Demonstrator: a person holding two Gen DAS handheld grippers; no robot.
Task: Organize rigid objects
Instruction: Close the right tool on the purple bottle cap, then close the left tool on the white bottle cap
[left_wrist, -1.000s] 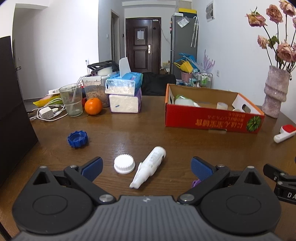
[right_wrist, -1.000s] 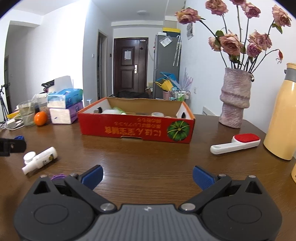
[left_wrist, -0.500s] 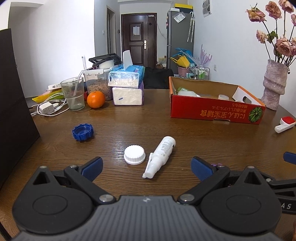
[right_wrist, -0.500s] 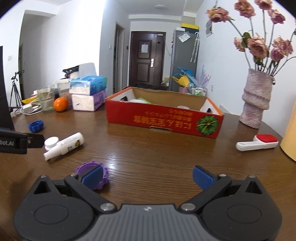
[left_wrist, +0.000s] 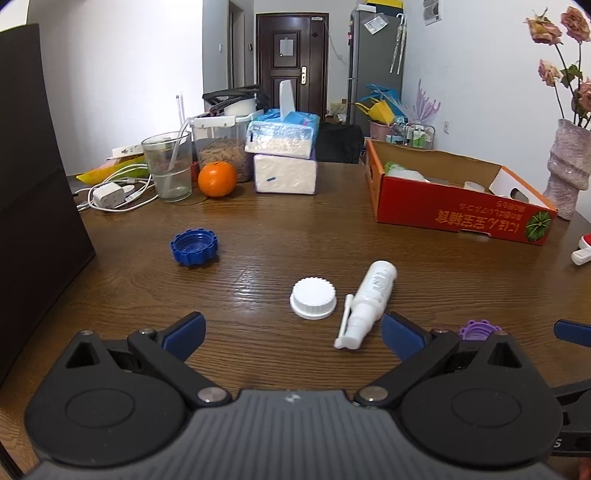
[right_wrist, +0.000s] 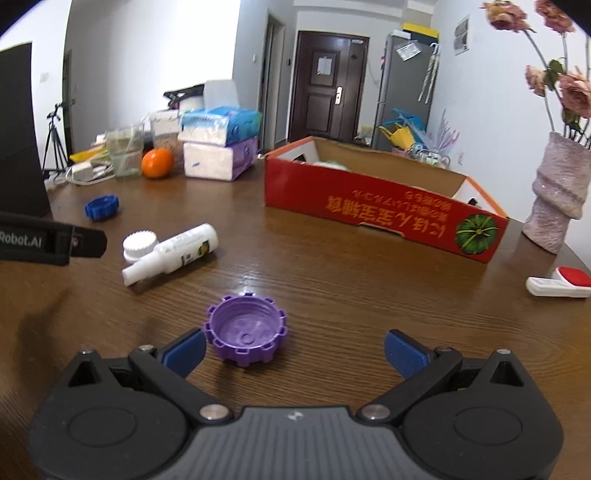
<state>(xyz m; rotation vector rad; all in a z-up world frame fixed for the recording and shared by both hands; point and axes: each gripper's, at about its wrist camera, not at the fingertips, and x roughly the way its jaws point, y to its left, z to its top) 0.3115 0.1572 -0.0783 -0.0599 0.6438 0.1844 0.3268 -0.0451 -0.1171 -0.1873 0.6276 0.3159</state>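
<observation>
Looks like the sorting is only partly done. The red cardboard box (right_wrist: 384, 206) already has a few pale items inside, though what they are is too small to tell. Still loose on the tabletop (left_wrist: 295, 236): the purple cap (right_wrist: 245, 334), the white cap (left_wrist: 313, 297), the white spray bottle (left_wrist: 367, 302) lying on its side just beside that cap, and the blue cap (left_wrist: 194, 246) out at about 10 o'clock in the left view. A red-and-white handled thing (right_wrist: 559, 282) also sits at 3 o'clock in the right view.

The right tongs (right_wrist: 293, 350) are spread wide and empty, with the purple cap sitting close in front near the left-hand pad — probably the next pick. The left tongs (left_wrist: 293, 330) are spread and empty too, hovering over the white cap and bottle at 12 o'clock.

Surface is dark glossy wood grain, so the caps could slide a bit. The room's a lived-in place — tissue packs (left_wrist: 284, 155), an orange (left_wrist: 217, 178), a glass (left_wrist: 168, 166) and charger cables at 11 o'clock, a vase (right_wrist: 559, 195) with dried roses at 2 o'clock, a dark door and a fridge behind.
</observation>
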